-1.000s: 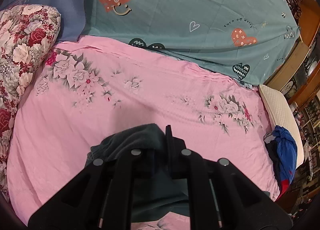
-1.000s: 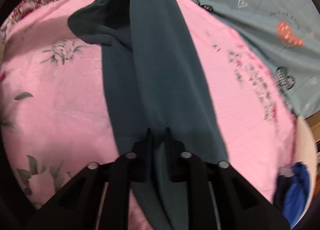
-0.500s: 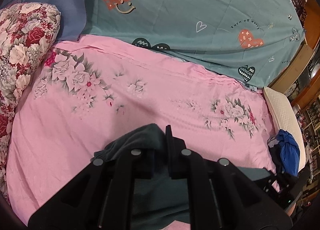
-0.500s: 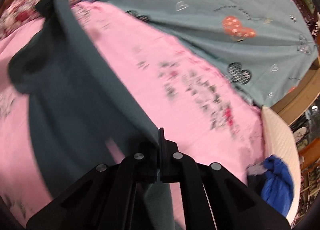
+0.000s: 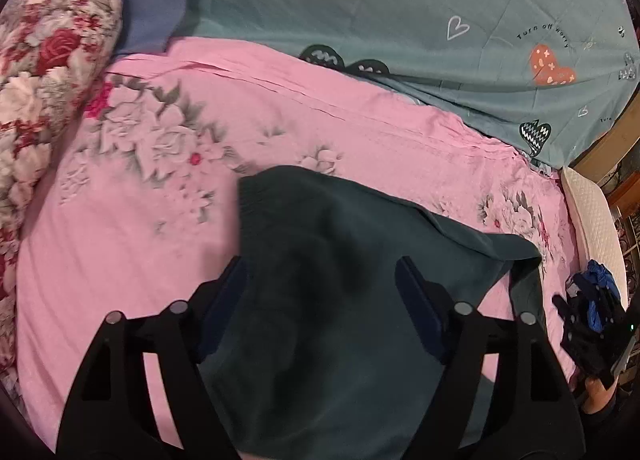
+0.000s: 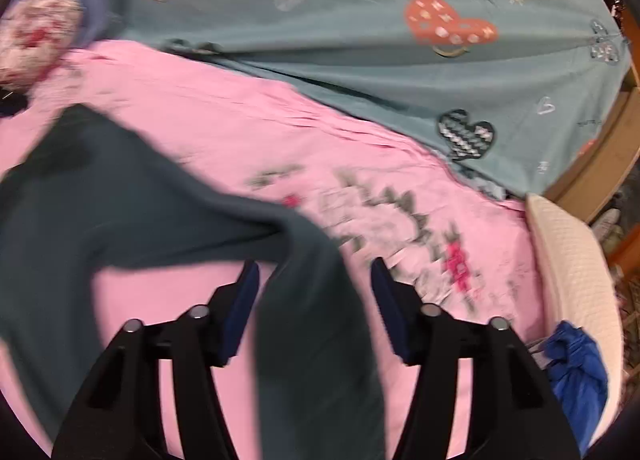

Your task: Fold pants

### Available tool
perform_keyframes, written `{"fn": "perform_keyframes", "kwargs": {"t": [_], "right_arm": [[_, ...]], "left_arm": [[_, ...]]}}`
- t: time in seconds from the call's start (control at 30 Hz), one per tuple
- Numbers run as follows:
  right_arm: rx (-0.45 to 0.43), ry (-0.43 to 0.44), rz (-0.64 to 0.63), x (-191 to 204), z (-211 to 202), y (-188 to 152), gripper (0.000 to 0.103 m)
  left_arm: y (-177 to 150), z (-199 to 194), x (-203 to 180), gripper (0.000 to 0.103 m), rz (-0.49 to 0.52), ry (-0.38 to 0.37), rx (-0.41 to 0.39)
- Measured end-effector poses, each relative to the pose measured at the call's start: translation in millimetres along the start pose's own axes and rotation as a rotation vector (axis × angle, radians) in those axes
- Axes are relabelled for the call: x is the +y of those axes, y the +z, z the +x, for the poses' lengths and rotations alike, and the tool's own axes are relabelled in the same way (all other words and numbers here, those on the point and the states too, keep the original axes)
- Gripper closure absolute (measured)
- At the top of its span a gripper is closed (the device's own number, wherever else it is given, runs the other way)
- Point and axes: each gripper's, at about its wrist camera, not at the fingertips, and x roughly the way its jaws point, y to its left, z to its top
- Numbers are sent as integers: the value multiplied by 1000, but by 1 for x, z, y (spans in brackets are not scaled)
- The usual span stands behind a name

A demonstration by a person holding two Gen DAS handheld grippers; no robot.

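The dark teal pants point(image 5: 336, 260) lie on the pink floral sheet point(image 5: 120, 252). My left gripper point(image 5: 320, 268) hovers over their broad part, its jaws opening wide; cloth lies below and between the fingers, and the pads do not press on it. In the right wrist view the pants point(image 6: 120, 212) stretch from the left to a narrow part running down between the fingers. My right gripper point(image 6: 314, 272) is opening too, with that cloth loose between its jaws. The right gripper point(image 5: 592, 332) also shows at the right edge of the left wrist view.
A teal quilt with hearts point(image 5: 400, 20) lies beyond the pink sheet. A red floral pillow point(image 5: 44, 72) is at the left. At the right are a cream pillow point(image 6: 568, 260), a blue garment point(image 6: 576, 356) and the bed's wooden edge point(image 6: 600, 164).
Both grippers were shut on the pants and have let go, their jaws now wide. The pants have dropped flat onto the pink sheet. The right gripper swung rightward along the bed.
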Motion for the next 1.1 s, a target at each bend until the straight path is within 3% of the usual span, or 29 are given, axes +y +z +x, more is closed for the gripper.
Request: {"fn": "perform_keyframes", "kwargs": {"t": [0.07, 0.1, 0.2, 0.27, 0.4, 0.47, 0.5, 0.53, 0.57, 0.6, 0.63, 0.73, 0.87, 1.1], "right_arm": [[-30, 110, -106, 30, -39, -36, 12], [-39, 128, -176, 49, -55, -57, 9], [-33, 148, -342, 98, -76, -107, 9], [-9, 151, -387, 120, -77, -125, 9], [16, 89, -408, 139, -64, -142, 9], [25, 104, -352, 130, -57, -137, 10], [43, 121, -315, 123, -51, -134, 14], [75, 160, -254, 113, -45, -130, 24], [113, 202, -196, 106, -40, -129, 35], [144, 264, -134, 97, -37, -128, 59], [158, 297, -99, 92, -35, -127, 90], [141, 308, -88, 92, -40, -130, 93], [121, 412, -89, 95, -49, -132, 93], [96, 586, -134, 115, -76, -121, 93]], "left_arm": [[-26, -24, 12, 22, 25, 53, 12], [-39, -30, 17, 22, 32, 70, 25], [-88, -34, 34, 23, 12, 96, 67], [-119, -26, 44, 24, -55, 79, 105], [-149, -2, 53, 30, -172, 7, 141], [-149, 5, 49, 33, -198, -3, 113], [-145, 9, 45, 46, -205, -8, 93], [-142, 12, 45, 67, -225, -10, 87], [-140, 16, 48, 82, -262, -27, 89], [-137, 22, 52, 100, -298, -61, 105], [-137, 23, 54, 100, -326, -83, 107], [-140, 1, 59, 100, -345, -93, 27], [-152, -49, 80, 100, -393, -108, -77], [-191, -111, 110, 100, -403, 22, -143]]}}
